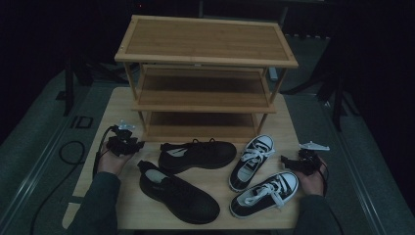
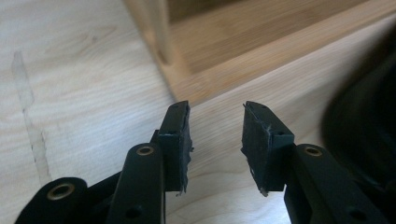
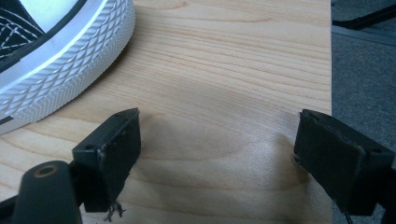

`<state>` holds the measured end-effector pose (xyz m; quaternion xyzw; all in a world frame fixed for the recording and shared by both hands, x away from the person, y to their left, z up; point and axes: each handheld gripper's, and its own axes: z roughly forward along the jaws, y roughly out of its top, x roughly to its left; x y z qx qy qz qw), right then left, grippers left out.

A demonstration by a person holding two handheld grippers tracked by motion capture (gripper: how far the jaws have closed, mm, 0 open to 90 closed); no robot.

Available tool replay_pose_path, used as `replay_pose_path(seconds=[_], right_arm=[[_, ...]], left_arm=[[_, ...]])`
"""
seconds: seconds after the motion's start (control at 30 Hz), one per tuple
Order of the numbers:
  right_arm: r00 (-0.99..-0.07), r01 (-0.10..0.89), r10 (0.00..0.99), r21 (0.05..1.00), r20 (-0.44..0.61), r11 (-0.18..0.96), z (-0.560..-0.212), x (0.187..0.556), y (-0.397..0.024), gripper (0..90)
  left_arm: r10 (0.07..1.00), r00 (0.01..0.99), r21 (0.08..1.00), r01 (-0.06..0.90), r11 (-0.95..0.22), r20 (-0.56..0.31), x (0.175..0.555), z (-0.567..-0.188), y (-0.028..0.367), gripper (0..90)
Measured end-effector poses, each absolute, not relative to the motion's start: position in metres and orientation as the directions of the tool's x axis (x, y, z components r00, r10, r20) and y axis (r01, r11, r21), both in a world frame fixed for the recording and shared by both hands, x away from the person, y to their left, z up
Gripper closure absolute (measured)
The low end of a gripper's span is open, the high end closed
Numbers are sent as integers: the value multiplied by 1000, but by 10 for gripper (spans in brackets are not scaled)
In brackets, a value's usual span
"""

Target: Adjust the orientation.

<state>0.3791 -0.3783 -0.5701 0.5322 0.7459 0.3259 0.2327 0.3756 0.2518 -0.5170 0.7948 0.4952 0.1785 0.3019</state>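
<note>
A pair of black shoes lies mid-table, one (image 1: 198, 154) near the rack and one (image 1: 178, 193) nearer the front. Right of them lie two black-and-white laced sneakers (image 1: 252, 161) (image 1: 264, 193). My left gripper (image 1: 138, 145) hovers left of the black shoes. Its jaws stand apart with nothing between them (image 2: 217, 109), and a black shoe (image 2: 364, 126) blurs at the right of its view. My right gripper (image 1: 285, 159) is beside the front sneaker. It is open wide over bare wood (image 3: 219, 114), with the sneaker's white rubber toe (image 3: 60, 51) at upper left.
A three-shelf bamboo shoe rack (image 1: 205, 39) stands at the back of the wooden table (image 1: 117, 107); its bottom shelf (image 2: 243, 42) is just ahead of my left gripper. The table's right edge (image 3: 329, 56) lies close to my right gripper, with grey floor beyond. Cables trail on the floor at left.
</note>
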Motion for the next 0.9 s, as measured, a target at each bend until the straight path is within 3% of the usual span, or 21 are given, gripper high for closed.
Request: replay_pose_path(seconds=[0.9], right_arm=[[-324, 642, 946, 734, 0, 220, -570, 379, -378, 148]], left_arm=[[811, 584, 709, 579, -403, -15, 369, -458, 221, 574]])
